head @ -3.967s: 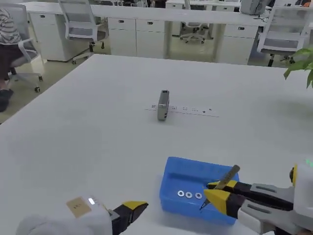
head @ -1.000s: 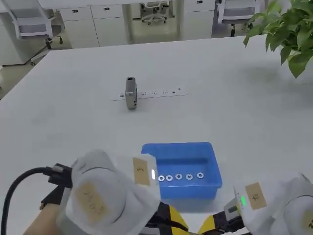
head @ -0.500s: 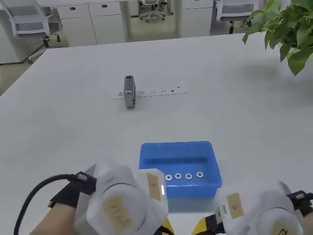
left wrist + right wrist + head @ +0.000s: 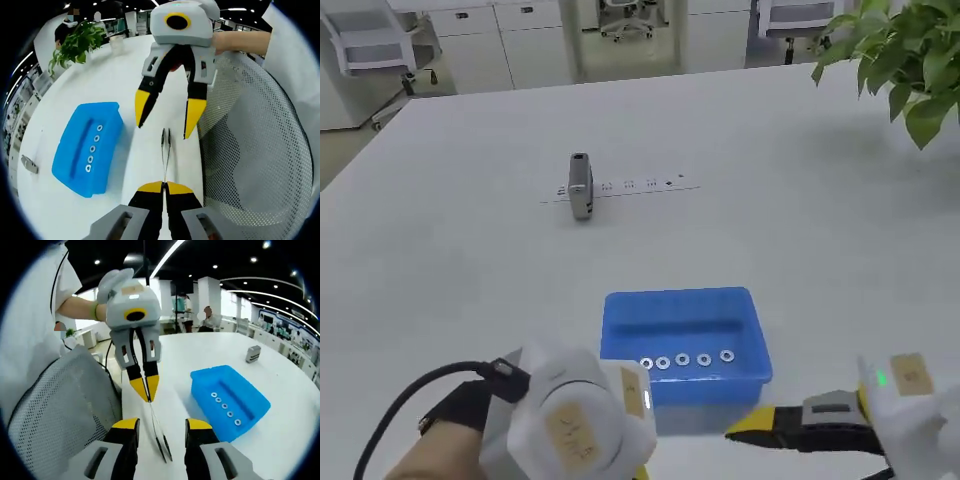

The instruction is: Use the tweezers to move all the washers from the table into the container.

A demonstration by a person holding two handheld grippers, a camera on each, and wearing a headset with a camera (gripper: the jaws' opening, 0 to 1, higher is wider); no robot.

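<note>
Pinching the tweezers by one end, the left gripper has its jaws pressed together on the metal, and the split end points straight across at the right gripper. That one faces it head-on, jaws apart, one on each side of the tweezers' free end and, as far as I can see, not touching it. It reads to me like a hand-over or a set-down right at the near edge of the table. Whether the tweezers rest on the surface or hang just above it I cannot tell.

And the washers: five of them, lying in a neat row on the floor of the blue container, close to its near wall. On that showing I'd call the moving done or all but done. That would explain why the tool is held level along the table's edge rather than aimed down into the container.

Room now. Both grippers are crowded into the narrow strip between the container and the table's edge, with a mesh chair just beside that edge. Tight there: a slip could send the tweezers off the side. Beyond the container the table opens wide, with the power strip well apart and a plant off at the far right.
</note>
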